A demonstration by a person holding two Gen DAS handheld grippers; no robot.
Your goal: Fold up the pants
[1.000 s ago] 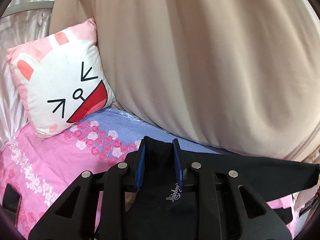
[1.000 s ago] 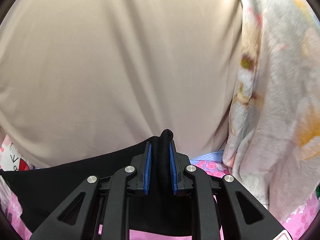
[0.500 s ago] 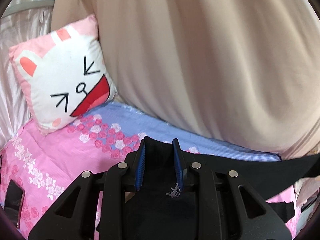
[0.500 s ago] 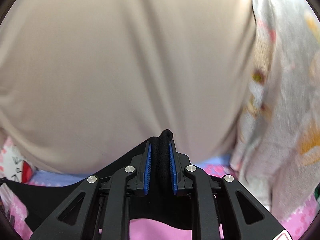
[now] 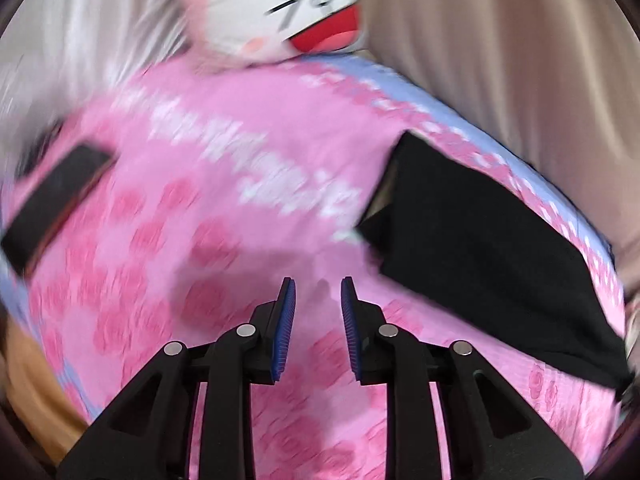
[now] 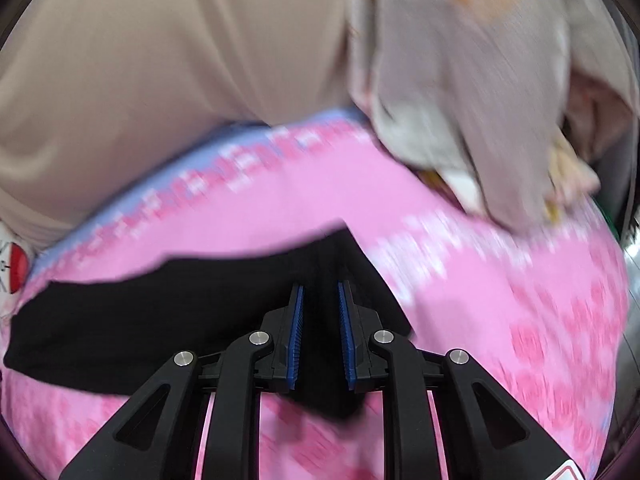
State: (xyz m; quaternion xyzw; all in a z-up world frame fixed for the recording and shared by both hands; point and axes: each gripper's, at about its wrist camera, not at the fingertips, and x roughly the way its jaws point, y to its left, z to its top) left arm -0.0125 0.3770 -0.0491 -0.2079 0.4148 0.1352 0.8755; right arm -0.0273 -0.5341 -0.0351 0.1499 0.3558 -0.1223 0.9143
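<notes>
Risk starts at the right gripper [image 6: 320, 292]: its jaws are opening with the black pants [image 6: 140, 320] between the blue pads, and a corner of the cloth hangs below the gripper over the pink flowered bed sheet [image 6: 520, 280]. The fabric fills the gap and appears to be pinched there, though blur makes the contact hard to judge. If the pads let go before the cloth lies flat on the bed, that corner could drop in a bunch and the fold edge would come out crooked.

The left gripper [image 5: 316, 292] has its jaws apart and closing, with nothing between them, only the sheet beneath. Closing this low over the bed, it could nip the sheet instead of the pants and drag the bedding on the next lift.

From the left wrist view the pants lie well off to the right of that gripper, spread across the sheet towards its blue border, with the near edge lifted a little and a lighter lining showing. That raised flap could fold back on itself if left, so the layers would not line up.

Further out, a dark flat object [image 5: 52, 196] lies on the sheet at the left, a cartoon-face cushion [image 5: 304, 8] sits at the head, and a grey patterned blanket [image 6: 480, 80] is heaped at the right edge; a wide sweep of cloth could catch any of them.
</notes>
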